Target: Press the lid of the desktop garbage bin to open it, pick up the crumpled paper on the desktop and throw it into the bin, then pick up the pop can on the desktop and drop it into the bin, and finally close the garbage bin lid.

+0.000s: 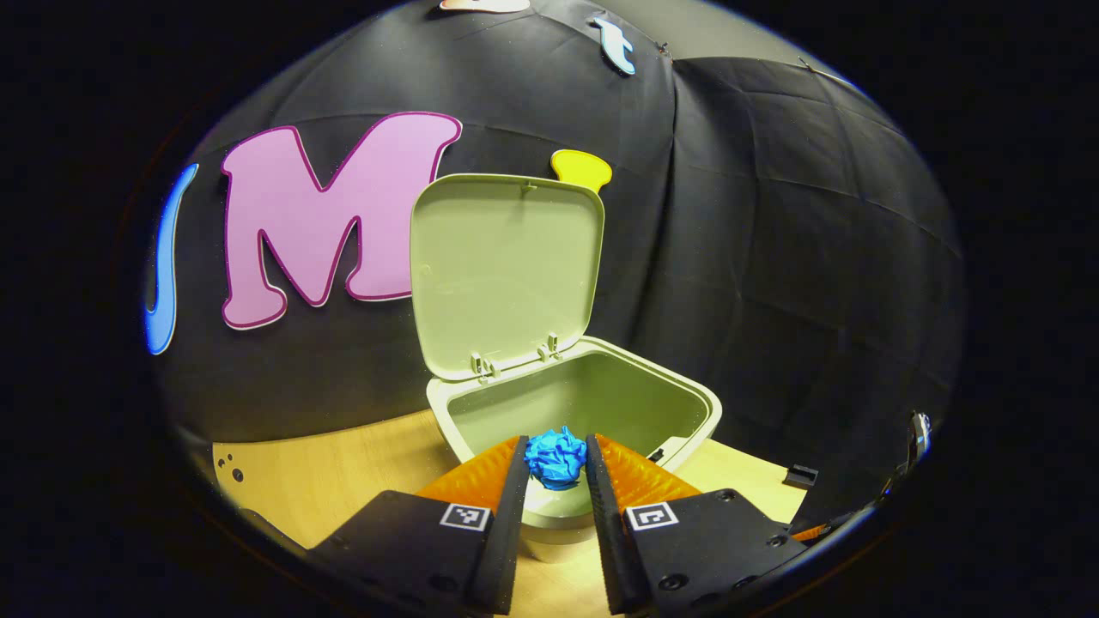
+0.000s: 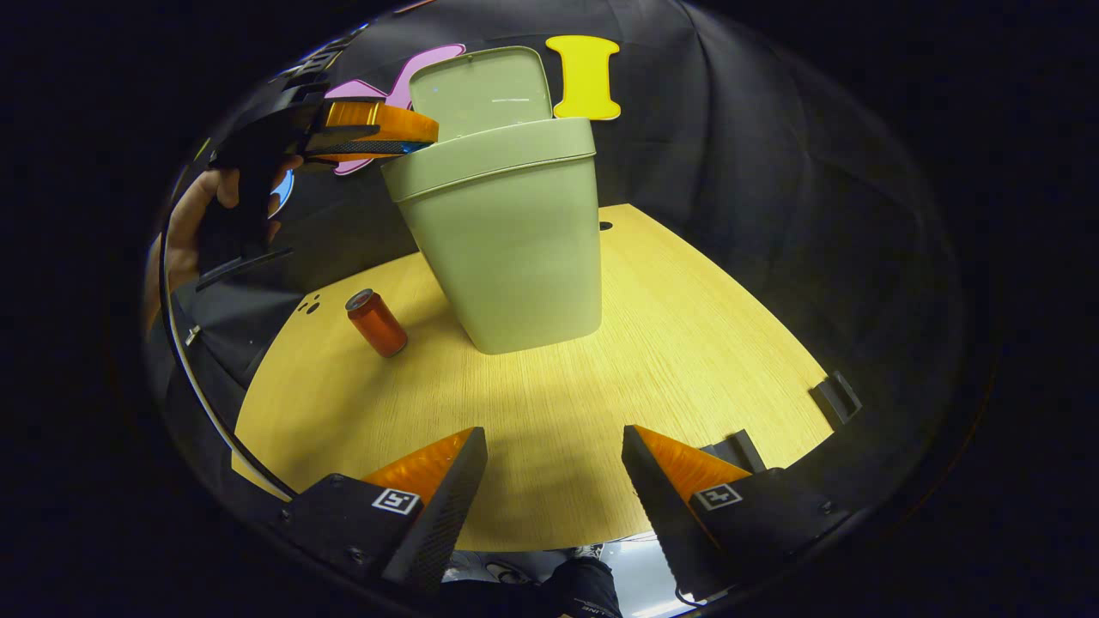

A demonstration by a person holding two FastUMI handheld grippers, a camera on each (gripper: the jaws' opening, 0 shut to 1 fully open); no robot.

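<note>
Left gripper (image 1: pixel 556 463): jaws nearly closed, both fingers pinching 1 blue crumpled paper (image 1: pixel 556 457). Paper sits just over the near rim of the bin (image 1: pixel 687 396), above the open mouth.

Right gripper (image 2: pixel 554 446): jaws wide open, nothing held, hovering low over the near edge of the table (image 2: pixel 670 343).

Counts, largest first:
- 1 table, light wood, curved edge; a few small holes near its left edge in both views.
- 1 bin, pale green, standing upright on the table. Interior as seen in left gripper view looks bare.
- 1 lid (image 1: pixel 506 270), hinged at the back, standing upright and fully open.
- 1 pop can (image 2: pixel 376 323), red, standing on the table just left of the bin in right gripper view, apart from it.
- 1 crumpled paper, in the left jaws.

Right gripper view also catches the left gripper at the bin's top rim, with a hand (image 2: pixel 185 236) holding it.
</note>
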